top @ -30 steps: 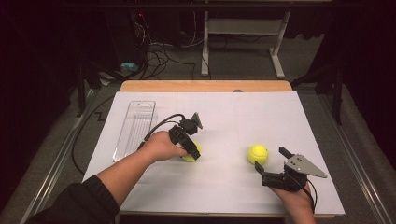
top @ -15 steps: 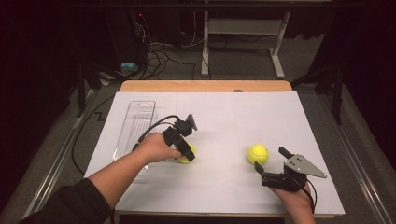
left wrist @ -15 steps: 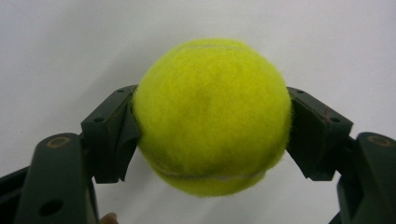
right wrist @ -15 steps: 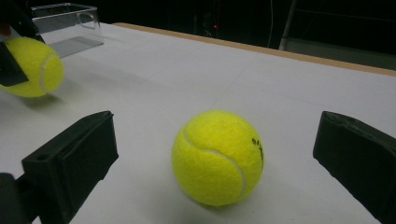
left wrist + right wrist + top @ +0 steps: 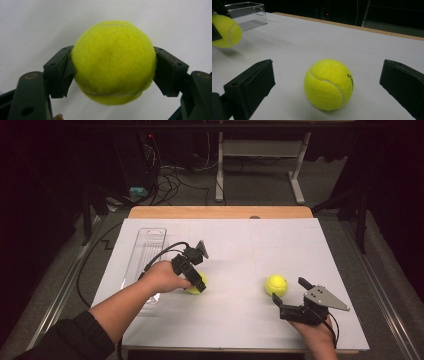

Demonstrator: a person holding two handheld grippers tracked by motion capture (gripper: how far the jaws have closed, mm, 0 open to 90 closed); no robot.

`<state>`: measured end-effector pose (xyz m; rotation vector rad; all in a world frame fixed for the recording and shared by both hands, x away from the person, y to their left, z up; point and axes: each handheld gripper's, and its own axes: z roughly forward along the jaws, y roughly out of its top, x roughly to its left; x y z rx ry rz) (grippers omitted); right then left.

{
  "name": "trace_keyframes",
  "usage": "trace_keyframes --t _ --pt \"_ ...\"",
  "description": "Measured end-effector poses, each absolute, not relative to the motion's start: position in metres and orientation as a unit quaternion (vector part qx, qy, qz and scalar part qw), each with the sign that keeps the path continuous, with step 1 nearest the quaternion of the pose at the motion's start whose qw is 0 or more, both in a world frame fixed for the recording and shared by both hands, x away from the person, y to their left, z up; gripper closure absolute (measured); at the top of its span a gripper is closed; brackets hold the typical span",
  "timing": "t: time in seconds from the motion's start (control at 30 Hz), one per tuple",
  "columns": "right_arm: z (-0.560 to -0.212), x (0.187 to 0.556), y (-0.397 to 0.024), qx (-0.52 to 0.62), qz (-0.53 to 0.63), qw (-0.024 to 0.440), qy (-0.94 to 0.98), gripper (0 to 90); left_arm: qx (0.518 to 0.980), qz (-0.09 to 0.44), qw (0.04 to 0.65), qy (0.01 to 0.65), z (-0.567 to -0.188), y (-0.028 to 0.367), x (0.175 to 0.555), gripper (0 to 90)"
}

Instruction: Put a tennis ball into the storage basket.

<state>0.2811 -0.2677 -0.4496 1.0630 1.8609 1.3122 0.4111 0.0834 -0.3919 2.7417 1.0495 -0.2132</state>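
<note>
One tennis ball (image 5: 113, 62) sits clamped between the pads of my left gripper (image 5: 196, 280), just right of the clear plastic tray (image 5: 145, 255). The other tennis ball (image 5: 328, 84) rests on the white table (image 5: 240, 245), between my right gripper's (image 5: 289, 295) spread jaws, untouched.

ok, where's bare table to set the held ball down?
Widest free patch: the white sheet between the left gripper with its tennis ball and the loose tennis ball. Far right corner is bare too. Crowded: left edge by the clear plastic container, and near right around the right gripper.
</note>
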Motion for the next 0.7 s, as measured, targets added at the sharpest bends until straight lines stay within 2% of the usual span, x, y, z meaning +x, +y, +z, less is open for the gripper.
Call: trace_keyframes --t 0.7 --pt "-0.45 0.281 -0.267 0.401 0.497 0.31 0.704 0.0 0.922 -0.066 0.109 0.366 -0.368 0.1 0.416 26.8"
